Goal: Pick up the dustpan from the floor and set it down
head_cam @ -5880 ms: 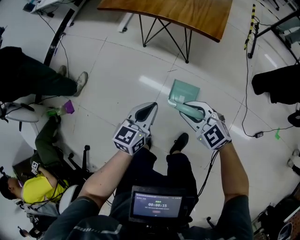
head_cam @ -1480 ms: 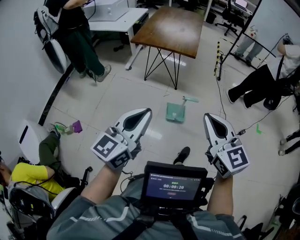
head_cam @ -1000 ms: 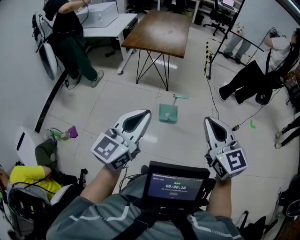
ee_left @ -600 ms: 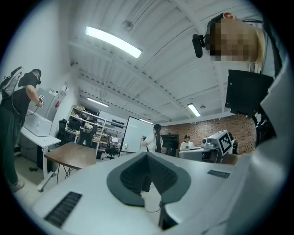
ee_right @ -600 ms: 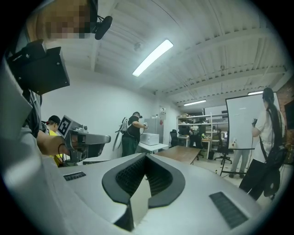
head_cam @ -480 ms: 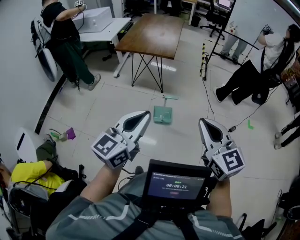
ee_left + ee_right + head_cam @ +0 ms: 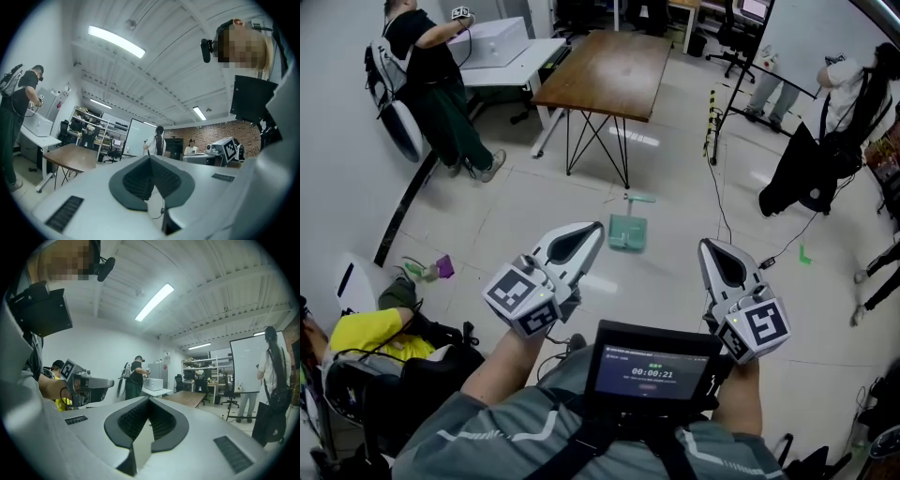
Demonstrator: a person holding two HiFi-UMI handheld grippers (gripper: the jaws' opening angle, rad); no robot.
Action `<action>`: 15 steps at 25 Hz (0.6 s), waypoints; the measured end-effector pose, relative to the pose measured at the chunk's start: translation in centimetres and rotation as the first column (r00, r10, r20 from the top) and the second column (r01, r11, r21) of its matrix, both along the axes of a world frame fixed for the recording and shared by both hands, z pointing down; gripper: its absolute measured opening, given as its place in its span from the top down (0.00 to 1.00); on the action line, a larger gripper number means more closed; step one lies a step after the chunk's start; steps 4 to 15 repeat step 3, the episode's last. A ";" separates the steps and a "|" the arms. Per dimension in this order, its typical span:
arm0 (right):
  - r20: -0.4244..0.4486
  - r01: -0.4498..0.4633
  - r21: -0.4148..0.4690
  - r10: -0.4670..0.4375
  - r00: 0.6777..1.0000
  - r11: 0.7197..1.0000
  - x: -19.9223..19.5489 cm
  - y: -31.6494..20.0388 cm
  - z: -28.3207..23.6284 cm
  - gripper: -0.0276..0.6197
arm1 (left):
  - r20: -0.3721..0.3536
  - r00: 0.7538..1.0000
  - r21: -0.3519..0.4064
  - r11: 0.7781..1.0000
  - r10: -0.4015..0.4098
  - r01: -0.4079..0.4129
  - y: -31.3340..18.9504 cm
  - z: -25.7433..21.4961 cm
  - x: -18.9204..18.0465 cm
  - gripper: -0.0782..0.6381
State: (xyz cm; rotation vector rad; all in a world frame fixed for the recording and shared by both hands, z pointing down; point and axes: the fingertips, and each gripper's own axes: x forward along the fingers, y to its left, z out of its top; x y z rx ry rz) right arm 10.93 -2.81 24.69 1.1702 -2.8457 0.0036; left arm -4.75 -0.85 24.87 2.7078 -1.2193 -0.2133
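Green dustpan [image 7: 628,232] on floor [image 7: 525,202] | left tool [image 7: 592,228] closed, empty | right tool [image 7: 709,247] closed, empty

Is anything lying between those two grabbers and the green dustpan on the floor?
Nothing visible. Only bare floor lies between the dustpan, the left gripper and the right gripper; the wooden table stands beyond it.

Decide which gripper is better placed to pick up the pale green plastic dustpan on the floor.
Left, probably: in the head view the left gripper points nearer the pale green plastic dustpan than the right gripper. Both are shut and empty.
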 end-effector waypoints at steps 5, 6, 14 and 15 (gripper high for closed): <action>0.000 -0.001 0.000 0.001 1.000 1.000 0.4 -0.3 0.3 0.93 | -0.011 1.000 -0.003 1.000 0.003 -0.003 -0.3 0.1 0.4 0.87; 0.000 -0.001 0.000 0.001 1.000 1.000 0.4 -0.3 0.3 0.93 | -0.011 1.000 -0.003 1.000 0.003 -0.003 -0.3 0.1 0.4 0.87; 0.000 -0.001 0.000 0.001 1.000 1.000 0.4 -0.3 0.3 0.93 | -0.011 1.000 -0.003 1.000 0.003 -0.003 -0.3 0.1 0.4 0.87; 0.000 -0.001 0.000 0.001 1.000 1.000 0.4 -0.3 0.3 0.93 | -0.011 1.000 -0.003 1.000 0.003 -0.003 -0.3 0.1 0.4 0.87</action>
